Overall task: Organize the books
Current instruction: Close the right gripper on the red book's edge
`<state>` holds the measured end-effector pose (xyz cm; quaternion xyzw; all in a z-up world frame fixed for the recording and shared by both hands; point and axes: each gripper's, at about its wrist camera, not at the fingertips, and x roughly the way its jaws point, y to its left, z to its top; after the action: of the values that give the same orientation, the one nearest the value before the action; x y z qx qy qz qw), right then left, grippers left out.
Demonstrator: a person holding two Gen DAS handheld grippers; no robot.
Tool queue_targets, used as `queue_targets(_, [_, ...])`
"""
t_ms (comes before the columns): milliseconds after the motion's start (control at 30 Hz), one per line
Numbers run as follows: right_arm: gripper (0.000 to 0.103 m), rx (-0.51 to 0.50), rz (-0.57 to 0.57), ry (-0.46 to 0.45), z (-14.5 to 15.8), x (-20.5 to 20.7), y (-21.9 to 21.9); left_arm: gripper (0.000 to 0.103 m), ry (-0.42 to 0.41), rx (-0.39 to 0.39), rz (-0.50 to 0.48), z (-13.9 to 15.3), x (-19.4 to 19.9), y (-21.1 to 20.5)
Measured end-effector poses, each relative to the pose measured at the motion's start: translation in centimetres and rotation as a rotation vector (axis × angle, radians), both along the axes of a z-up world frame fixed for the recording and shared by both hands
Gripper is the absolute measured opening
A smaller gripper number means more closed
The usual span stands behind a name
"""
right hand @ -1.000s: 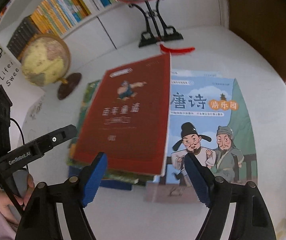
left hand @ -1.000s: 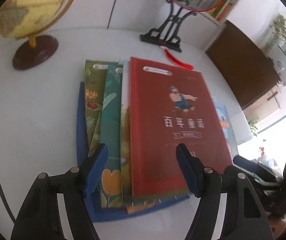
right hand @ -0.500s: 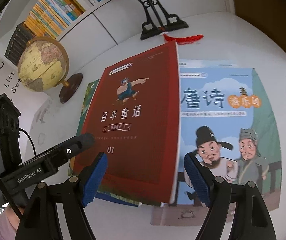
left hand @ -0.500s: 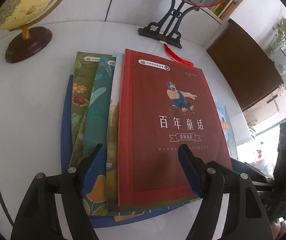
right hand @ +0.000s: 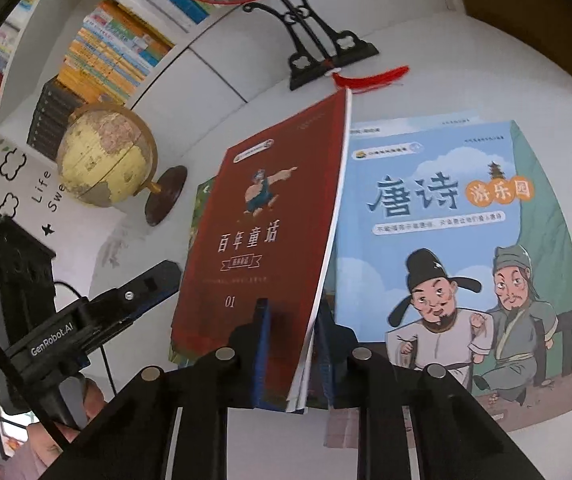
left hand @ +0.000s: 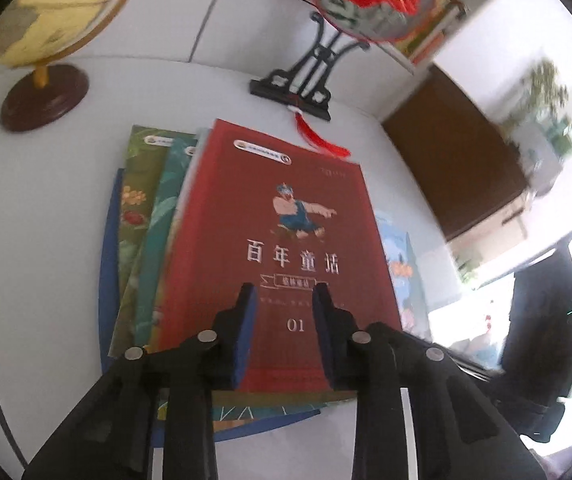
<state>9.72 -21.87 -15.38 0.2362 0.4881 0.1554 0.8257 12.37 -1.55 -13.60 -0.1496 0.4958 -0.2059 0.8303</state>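
A red storybook [left hand: 286, 208] tops a fanned stack of green and teal books [left hand: 146, 208] on the white table [left hand: 38, 200]. My left gripper [left hand: 284, 312] hovers over its near edge; its jaws are closing to a narrow gap, with only the cover showing behind them. In the right wrist view the red book [right hand: 270, 216] is tilted, its right edge raised. My right gripper [right hand: 291, 340] is closing on that edge near the lower corner, and the pages sit between the blue pads. A light blue poetry book [right hand: 445, 216] lies flat to the right.
A globe [right hand: 106, 156] stands at the far left. A black stand with a round embroidered fan [right hand: 325, 52] and a red tassel sits behind the books. A bookshelf [right hand: 106, 48] lines the back wall. A brown cabinet [left hand: 453, 160] is at the right.
Both grippers' jaws have gone from wide to narrow. The right one has closed on the red book's right edge, which now stands higher. The left one has closed above the cover.
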Motion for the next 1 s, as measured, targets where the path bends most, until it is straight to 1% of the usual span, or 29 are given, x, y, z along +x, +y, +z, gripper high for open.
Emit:
queue_targets(67, [0.021, -0.018, 0.007, -0.013, 0.4, -0.2, 0.6, 0.025, -0.005, 0.031, 0.009, -0.2, 0.0, -0.1])
queue_targets(167, [0.021, -0.03, 0.008, -0.017, 0.5, -0.2, 0.7, 0.026, 0.033, 0.039, 0.069, -1.2, 0.9, 1.9])
queue_targets(233, [0.018, -0.037, 0.006, -0.02, 0.4, -0.3, 0.4, 0.026, 0.08, 0.006, 0.115, -1.9, 1.4, 3.6])
queue_targets(267, [0.015, -0.04, 0.006, -0.022, 0.5, -0.4, 0.2, 0.027, 0.103, -0.034, 0.125, -2.1, 1.6, 4.4])
queue_targets(300, [0.013, -0.035, 0.006, -0.025, 0.5, -0.6, -0.1, 0.031, 0.116, -0.059, 0.127, -2.3, 1.5, 4.8])
queue_targets(367, [0.01, -0.015, -0.001, -0.024, 0.5, -1.1, -0.7, 0.034, 0.11, -0.085, 0.124, -2.1, 1.2, 5.3])
queue_targets(400, [0.008, 0.001, -0.006, -0.029, 0.5, -1.4, -1.0, 0.036, 0.102, -0.082, 0.122, -2.0, 1.2, 5.2])
queue_targets(467, [0.005, -0.004, -0.015, -0.023, 0.7, -1.8, -1.5, 0.037, 0.091, -0.07, 0.102, -1.9, 1.2, 5.0])
queue_targets(533, [0.005, -0.003, -0.011, -0.021, 0.7, -1.8, -1.7, 0.037, 0.105, -0.063, 0.074, -2.2, 1.6, 4.3])
queue_targets(600, [0.005, 0.008, -0.024, -0.007, 0.5, -1.5, -2.0, 0.037, 0.093, -0.051, 0.061, -2.0, 1.7, 3.9])
queue_targets(667, [0.005, 0.033, -0.037, 0.027, 0.1, -1.0, -2.2, 0.037, 0.092, -0.045, 0.059, -2.0, 2.0, 3.6])
queue_targets(733, [0.009, 0.023, -0.052, 0.052, -0.3, -0.7, -2.2, 0.037, 0.087, -0.041, 0.06, -2.0, 2.2, 3.5])
queue_targets(833, [0.019, 0.044, -0.075, 0.076, -0.7, -0.3, -2.4, 0.038, 0.078, -0.022, 0.076, -2.0, 2.6, 3.6])
queue_targets(867, [0.029, 0.039, -0.091, 0.097, -0.9, -0.1, -2.4, 0.04, 0.085, 0.012, 0.092, -2.1, 2.8, 3.6])
queue_targets(900, [0.036, 0.037, -0.102, 0.114, -1.1, 0.1, -2.4, 0.04, 0.098, 0.038, 0.102, -2.3, 2.8, 3.8])
queue_targets(933, [0.037, 0.041, -0.105, 0.121, -1.2, 0.1, -2.4, 0.04, 0.105, 0.049, 0.108, -2.5, 2.9, 3.9])
queue_targets(1000, [0.039, 0.058, -0.105, 0.114, -1.3, 0.1, -2.3, 0.04, 0.104, 0.029, 0.11, -2.7, 2.8, 4.2])
